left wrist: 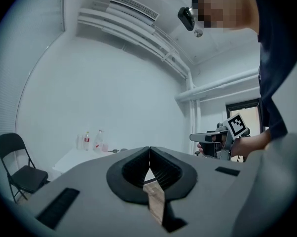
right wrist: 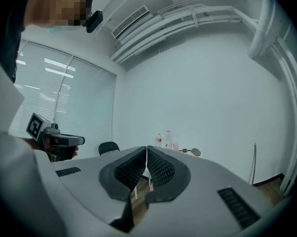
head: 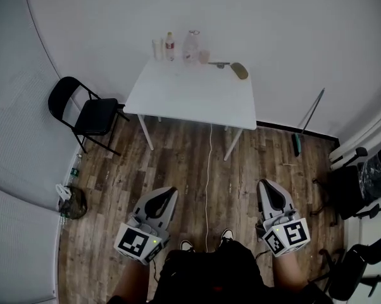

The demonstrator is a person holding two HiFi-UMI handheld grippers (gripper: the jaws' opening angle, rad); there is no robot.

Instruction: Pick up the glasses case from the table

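Head view: the white counter (head: pixel 190 97) stands against the far wall, well apart from both grippers. They are held low over the wooden floor (head: pixel 254 163), near the person's feet. The glasses case (head: pixel 240 70), an olive oval, lies at the counter's far right corner, close to the edge. Two bottles (head: pixel 169 45) stand along the far edge, left of the case. A small item lies between them and the case, too small to identify.

The left gripper (head: pixel 169 192) points toward the counter. In the left gripper view its jaws are clenched tip to tip, with nothing between them. The right gripper (head: pixel 265 185) is in the same condition in its own view: jaws clenched, empty.

The right gripper view shows the case as a small shape at the counter's right end. In the left gripper view the case cannot be made out. Each gripper view shows the other gripper off to one side. The person's body cuts off the bottom edge of the head view.

A white cable (head: pixel 209 163) runs across the floor between the grippers and the counter. A black folding chair (head: pixel 83 109) stands left of the counter, apart from it. A long-handled tool (head: pixel 309 119) leans at the wall on the right.
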